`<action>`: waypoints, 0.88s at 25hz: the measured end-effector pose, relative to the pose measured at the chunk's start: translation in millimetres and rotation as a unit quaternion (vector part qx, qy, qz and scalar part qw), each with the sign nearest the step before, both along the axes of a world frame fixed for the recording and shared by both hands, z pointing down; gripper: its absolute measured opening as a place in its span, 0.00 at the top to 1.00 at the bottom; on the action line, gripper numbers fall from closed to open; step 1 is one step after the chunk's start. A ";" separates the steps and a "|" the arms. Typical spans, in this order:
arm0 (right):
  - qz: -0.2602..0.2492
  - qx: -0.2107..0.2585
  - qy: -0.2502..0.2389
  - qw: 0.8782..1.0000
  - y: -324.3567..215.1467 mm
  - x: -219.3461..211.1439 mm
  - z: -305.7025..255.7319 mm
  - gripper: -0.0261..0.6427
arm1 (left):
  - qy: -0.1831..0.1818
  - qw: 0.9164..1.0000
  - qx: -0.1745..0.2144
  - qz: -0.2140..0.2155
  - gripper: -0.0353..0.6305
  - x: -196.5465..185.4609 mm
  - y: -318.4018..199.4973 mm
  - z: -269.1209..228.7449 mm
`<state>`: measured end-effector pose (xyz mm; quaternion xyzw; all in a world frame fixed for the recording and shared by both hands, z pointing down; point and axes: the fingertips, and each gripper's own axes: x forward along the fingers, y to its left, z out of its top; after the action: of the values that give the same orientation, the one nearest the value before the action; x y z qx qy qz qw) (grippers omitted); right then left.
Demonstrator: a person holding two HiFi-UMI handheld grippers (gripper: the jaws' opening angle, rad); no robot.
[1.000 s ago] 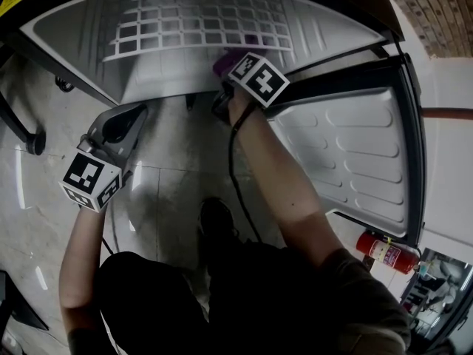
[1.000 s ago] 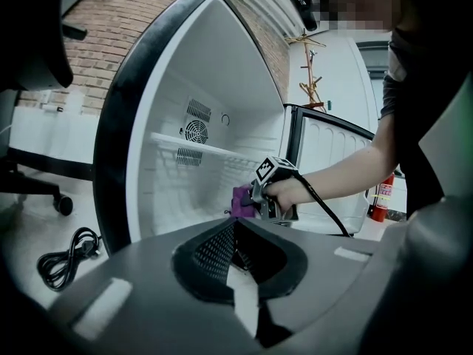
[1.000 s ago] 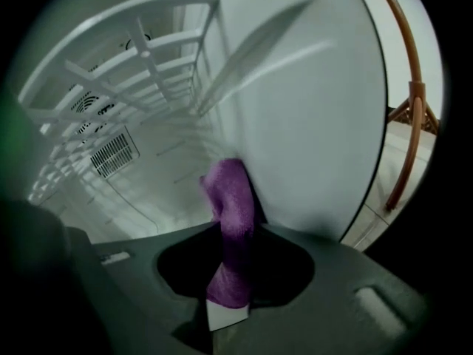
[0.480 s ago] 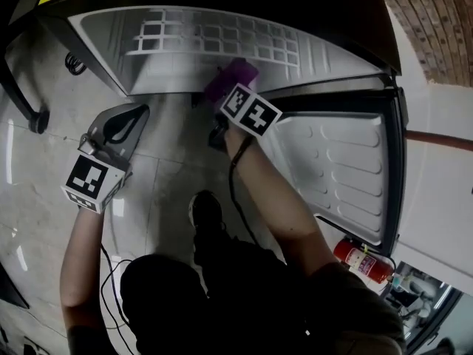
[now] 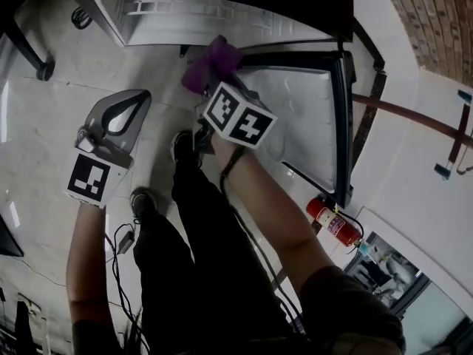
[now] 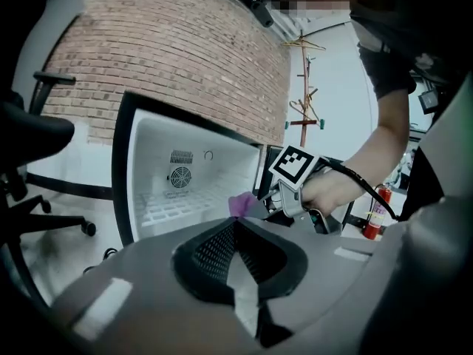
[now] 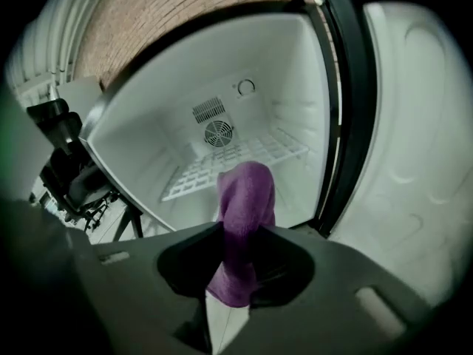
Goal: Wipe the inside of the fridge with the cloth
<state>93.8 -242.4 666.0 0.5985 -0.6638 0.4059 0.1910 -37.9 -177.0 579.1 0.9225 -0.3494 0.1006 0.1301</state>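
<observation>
All three views bow hard toward their edges, and both gripper views fall to black in the corners. Room light is even and moderate: the white inside of the fridge (image 7: 222, 117) is the brightest area, and the glossy floor (image 5: 44, 132) carries pale streaks of glare at the head view's left edge. The near bodies of the left gripper (image 6: 235, 224) and right gripper (image 7: 242, 231) look dim and soft, while the cloth (image 7: 247, 191) stays fairly sharp.
</observation>
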 end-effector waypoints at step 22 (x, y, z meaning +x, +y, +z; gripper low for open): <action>-0.070 0.076 -0.030 0.994 159.0 -33.2 -388.8 0.84 | 0.055 0.998 0.003 -0.008 0.92 -1.7 113.6 -376.6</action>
<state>60.6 -83.4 277.2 0.5508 -0.7384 0.3577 0.1534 -39.6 -63.4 202.5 0.9242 -0.3495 0.0476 0.1468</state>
